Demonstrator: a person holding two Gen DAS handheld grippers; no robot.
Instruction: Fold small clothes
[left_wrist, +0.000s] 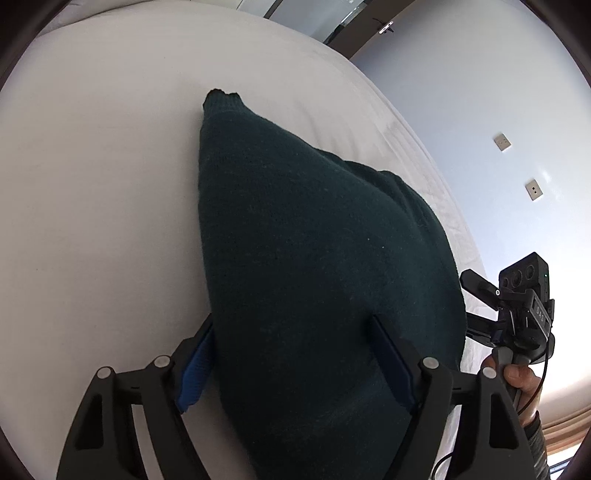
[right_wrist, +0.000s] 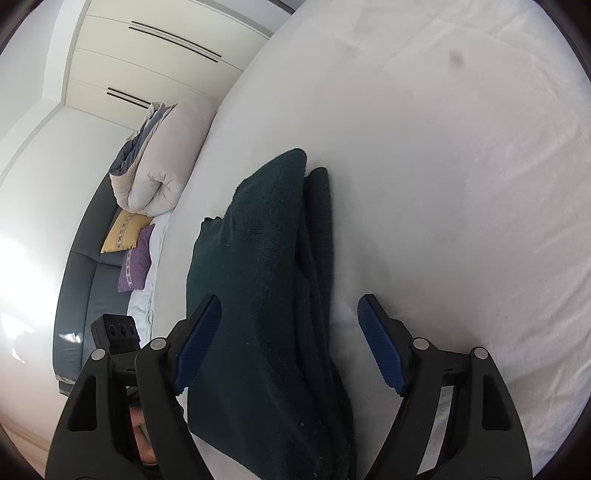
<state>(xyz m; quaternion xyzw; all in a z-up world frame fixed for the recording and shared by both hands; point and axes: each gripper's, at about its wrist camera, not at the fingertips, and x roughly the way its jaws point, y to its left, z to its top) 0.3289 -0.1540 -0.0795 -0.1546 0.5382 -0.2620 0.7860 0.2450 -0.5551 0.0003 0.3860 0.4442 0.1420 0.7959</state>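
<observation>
A dark green knitted sweater (left_wrist: 295, 251) lies folded in layers on the white bed sheet (left_wrist: 92, 184). My left gripper (left_wrist: 295, 350) is open, its blue pads (left_wrist: 194, 373) on either side of the sweater's near edge, which bulges up between them. In the right wrist view the sweater (right_wrist: 266, 266) runs away from me in stacked folds. My right gripper (right_wrist: 288, 332) is open wide; the sweater lies between the pads, close to the left pad (right_wrist: 195, 343) and apart from the right one. The right gripper (left_wrist: 524, 306) also shows at the left view's right edge.
The bed sheet (right_wrist: 461, 184) stretches wide to the right. A rolled duvet (right_wrist: 162, 166), a yellow pillow (right_wrist: 123, 232) and a purple pillow (right_wrist: 135, 262) lie by the grey headboard (right_wrist: 77, 288). A wall with sockets (left_wrist: 502, 142) runs beside the bed.
</observation>
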